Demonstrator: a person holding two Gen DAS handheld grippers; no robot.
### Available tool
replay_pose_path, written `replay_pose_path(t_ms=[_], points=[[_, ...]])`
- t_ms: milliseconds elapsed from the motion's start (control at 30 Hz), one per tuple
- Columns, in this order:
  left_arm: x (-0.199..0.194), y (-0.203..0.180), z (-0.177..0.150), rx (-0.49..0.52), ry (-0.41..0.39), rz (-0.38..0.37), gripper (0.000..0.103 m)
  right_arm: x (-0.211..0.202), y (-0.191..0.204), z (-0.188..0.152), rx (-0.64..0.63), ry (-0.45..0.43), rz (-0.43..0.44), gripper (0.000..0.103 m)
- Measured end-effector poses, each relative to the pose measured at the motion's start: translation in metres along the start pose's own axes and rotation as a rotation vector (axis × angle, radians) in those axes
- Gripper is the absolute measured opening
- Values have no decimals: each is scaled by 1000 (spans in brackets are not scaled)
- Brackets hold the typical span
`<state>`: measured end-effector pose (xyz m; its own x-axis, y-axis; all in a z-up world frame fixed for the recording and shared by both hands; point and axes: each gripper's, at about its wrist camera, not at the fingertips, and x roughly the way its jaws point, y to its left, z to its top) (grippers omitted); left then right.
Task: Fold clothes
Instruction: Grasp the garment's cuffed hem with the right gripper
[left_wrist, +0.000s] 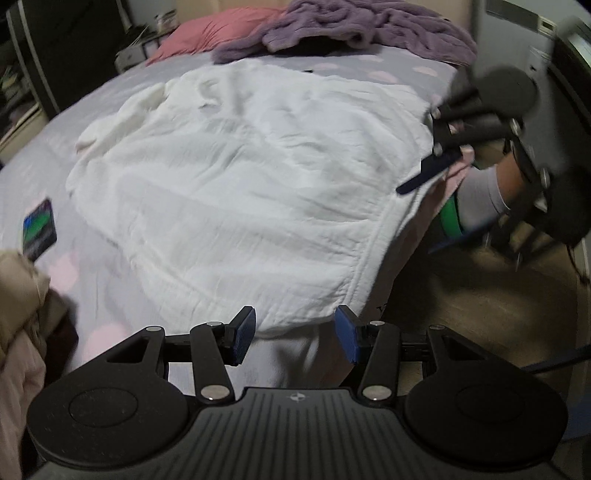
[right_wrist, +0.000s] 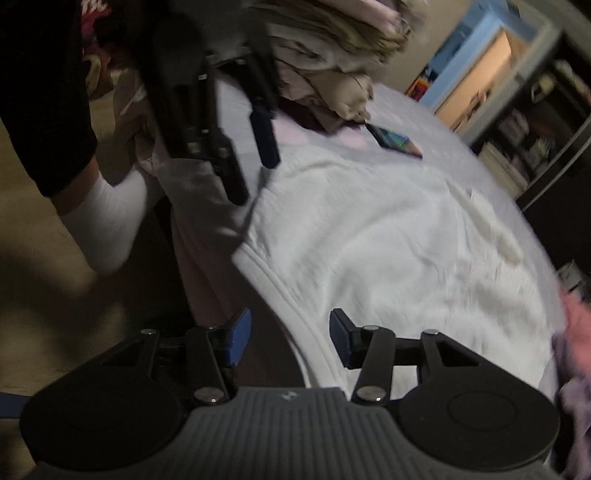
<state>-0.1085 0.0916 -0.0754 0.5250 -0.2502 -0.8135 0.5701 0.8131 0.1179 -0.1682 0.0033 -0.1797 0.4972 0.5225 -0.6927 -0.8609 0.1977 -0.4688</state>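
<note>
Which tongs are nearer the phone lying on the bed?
Left. The left tongs sit open at the near hem of the white garment, on the side where the phone lies. The right tongs, also open, are at the hem's far end, across the garment from it.

We see the right gripper only as a smear in the left wrist view, so we cannot tell there how its jaws stand. The left gripper is just as blurred in the right wrist view. The white garment hangs over the bed's near edge, and its hem runs behind the gripper bodies in both views. The card has a print too small for us to read. The beige clothes pile is cut by the frame edge.
</note>
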Motion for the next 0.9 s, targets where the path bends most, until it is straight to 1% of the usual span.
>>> replay_pose_path(t_ms=[67,233,367,500,733,767,800,833,900], points=[[0,4,0,-21,12,7,45,14,16,6,-57,-9,-58,52],[-4,17,1,-90,13,4,45,41,47,12,-161,-7,-127,51],[-5,25,0,-118,15,18,45,63,71,17,-241,-5,-182,51],[-2,29,-1,-142,22,17,45,78,77,16,-267,11,-214,50],[3,32,-1,-158,35,28,45,91,86,14,-329,-13,-283,50],[2,32,-1,-163,33,28,45,91,86,14,-331,-15,-288,48],[2,33,0,-169,31,28,45,91,86,14,-334,-16,-294,43],[2,33,0,-172,28,30,45,90,85,14,-333,-18,-297,34],[0,34,2,-175,23,35,45,84,79,15,-306,-27,-286,29]])
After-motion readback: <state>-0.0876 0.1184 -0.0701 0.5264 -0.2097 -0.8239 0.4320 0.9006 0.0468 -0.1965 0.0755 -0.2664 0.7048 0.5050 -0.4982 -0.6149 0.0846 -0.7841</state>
